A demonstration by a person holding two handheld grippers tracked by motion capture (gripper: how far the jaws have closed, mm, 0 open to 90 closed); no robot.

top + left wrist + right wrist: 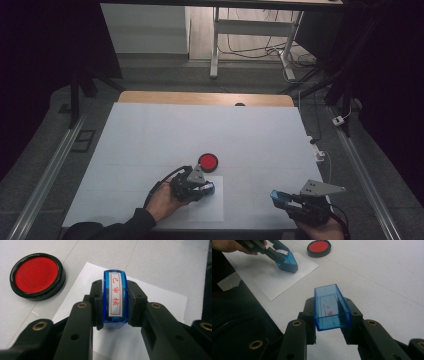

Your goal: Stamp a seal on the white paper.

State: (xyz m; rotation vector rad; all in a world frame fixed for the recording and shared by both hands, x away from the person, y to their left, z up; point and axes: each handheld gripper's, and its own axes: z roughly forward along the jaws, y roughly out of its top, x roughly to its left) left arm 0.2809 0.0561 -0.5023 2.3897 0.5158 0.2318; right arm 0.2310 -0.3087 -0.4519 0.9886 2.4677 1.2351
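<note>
My left gripper [115,302] has its jaws closed tight on the blue stamp [115,298], one pad on each side of its clear body; the white label with red characters faces my camera, and the stamp's base is down on the white sheet of paper [155,293] (from the right gripper view the stamp [286,262] leans a little on the sheet). My right gripper [332,308] is clamped just as firmly on the stamp's blue cap [331,307], a clear open-ended box with faint red ink smears inside; it is held above the bare table [387,272], well apart from the paper. Outward from the left jaws, the red ink pad [37,276] sits in its round black case just beside the sheet's far corner, uncovered; in the high view it lies just beyond the left gripper [197,185], with the right gripper [287,200] off near the table's near edge, the hand [162,200] behind the left one showing at the bottom.
</note>
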